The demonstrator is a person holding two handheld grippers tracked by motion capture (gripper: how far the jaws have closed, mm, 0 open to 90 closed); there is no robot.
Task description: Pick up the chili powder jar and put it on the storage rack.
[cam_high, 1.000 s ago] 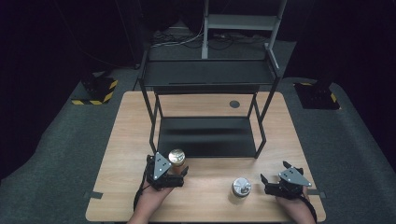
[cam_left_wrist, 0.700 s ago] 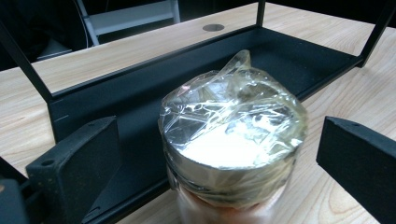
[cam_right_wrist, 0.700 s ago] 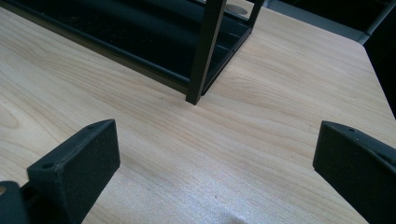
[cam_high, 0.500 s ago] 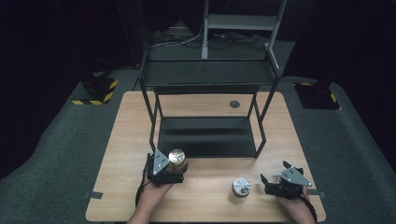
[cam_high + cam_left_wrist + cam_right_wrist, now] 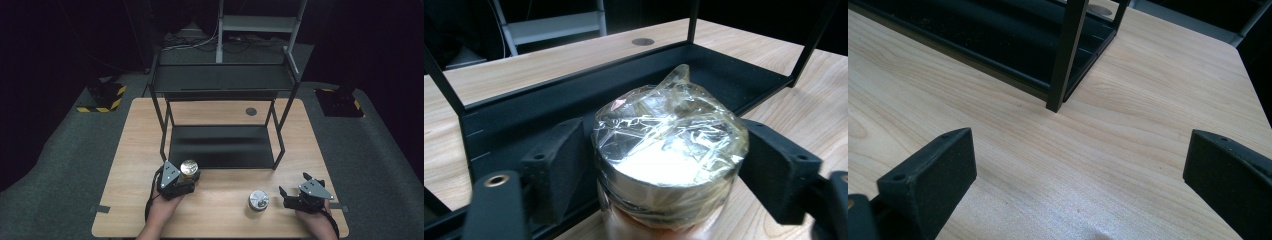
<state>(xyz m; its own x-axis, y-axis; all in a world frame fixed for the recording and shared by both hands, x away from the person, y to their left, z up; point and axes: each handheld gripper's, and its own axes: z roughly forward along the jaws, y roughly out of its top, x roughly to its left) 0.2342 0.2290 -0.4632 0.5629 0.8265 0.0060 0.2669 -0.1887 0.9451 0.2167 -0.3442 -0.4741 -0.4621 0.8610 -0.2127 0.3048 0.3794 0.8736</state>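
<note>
Near the front edge of the worktop, the left hand-held gripper is clamped on a film-wrapped can, held upright with the black rack's low shelf just beyond it. A second can stands toward the front right, just beside the right hand-held gripper, whose jaws gape wide and empty; that hand is plainly nearer it.

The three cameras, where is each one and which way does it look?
High view: above the table, looking forward and down; both hands, left gripper, right gripper.
Left gripper view: on the left gripper, facing the wrapped jar between its jaws.
Right gripper view: on the right gripper, facing bare tabletop; jaws apart.
Shared: the black rack.
</note>
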